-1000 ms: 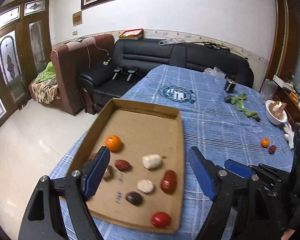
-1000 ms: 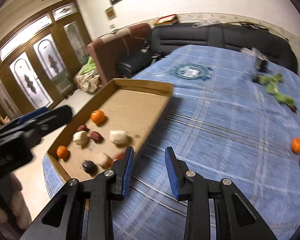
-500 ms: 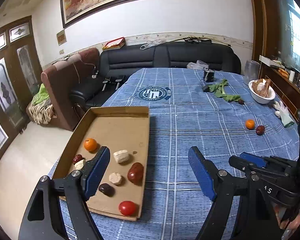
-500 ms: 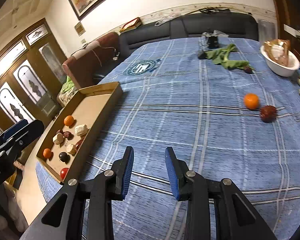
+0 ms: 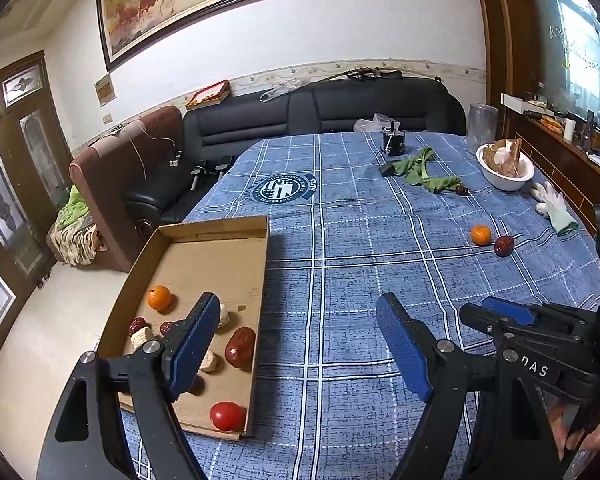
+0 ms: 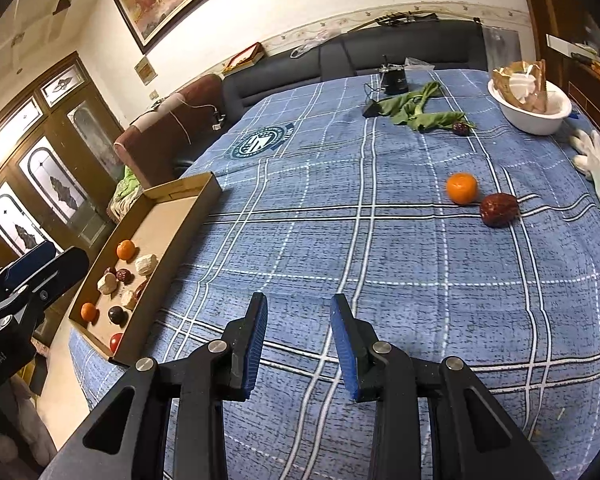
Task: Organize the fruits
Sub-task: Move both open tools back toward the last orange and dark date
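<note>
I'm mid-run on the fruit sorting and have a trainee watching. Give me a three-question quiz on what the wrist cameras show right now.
1. True or false: the right gripper holds a fruit.
2. Which two fruits lie side by side on the blue tablecloth, outside the cardboard tray?
A. tangerine and dark red date
B. tomato and tangerine
C. two tomatoes
3. Fill in: the red tomato sits at the tray's ____ end, nearest the left gripper.

Key:
1. False; nothing sits between its fingers.
2. A: the tangerine and dark red date.
3. Near.
</note>
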Motion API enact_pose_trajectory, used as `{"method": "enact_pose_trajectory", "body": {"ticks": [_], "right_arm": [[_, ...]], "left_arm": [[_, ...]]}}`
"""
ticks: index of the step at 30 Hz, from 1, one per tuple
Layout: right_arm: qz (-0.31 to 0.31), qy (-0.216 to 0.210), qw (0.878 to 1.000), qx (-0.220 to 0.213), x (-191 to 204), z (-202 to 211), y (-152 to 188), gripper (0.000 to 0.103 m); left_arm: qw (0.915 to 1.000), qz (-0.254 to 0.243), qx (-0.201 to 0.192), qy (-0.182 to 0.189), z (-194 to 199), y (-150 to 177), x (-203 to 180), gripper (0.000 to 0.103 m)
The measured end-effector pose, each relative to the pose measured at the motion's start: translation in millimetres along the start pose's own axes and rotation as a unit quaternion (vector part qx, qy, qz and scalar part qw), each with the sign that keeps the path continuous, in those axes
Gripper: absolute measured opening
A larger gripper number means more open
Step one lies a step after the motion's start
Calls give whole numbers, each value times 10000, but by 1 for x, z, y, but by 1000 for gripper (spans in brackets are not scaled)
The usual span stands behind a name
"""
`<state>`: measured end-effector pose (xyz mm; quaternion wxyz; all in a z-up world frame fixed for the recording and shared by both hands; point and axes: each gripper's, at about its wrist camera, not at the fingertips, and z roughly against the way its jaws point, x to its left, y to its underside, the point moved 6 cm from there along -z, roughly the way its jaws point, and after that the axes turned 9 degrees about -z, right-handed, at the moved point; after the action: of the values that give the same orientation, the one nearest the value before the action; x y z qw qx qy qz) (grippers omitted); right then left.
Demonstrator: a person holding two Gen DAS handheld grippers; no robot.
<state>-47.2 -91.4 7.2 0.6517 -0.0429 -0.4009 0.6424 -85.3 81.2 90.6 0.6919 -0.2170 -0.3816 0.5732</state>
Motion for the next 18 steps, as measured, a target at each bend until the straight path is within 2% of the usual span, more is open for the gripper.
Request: {"method": "enact_pose_trajectory", "body": {"ticks": [4,8,14,18], "right_arm": [[-118,80,9999,-21,-17,4,-1,36],[-393,382,9984,-112,-55,12,-6,36],[-929,1068,9894,-317,-127,34,-21,36],[-1100,1240,9855,-365,-150,35,-40,36]], "left_arm": [[10000,-47,26,40,-5,0,-4,80],[9998,-59,87,157,-12,2,-8,80],[9973,-124,304,662,-35,7,-31,80],[9940,-280,423,966,-50,7,-56,80]]}}
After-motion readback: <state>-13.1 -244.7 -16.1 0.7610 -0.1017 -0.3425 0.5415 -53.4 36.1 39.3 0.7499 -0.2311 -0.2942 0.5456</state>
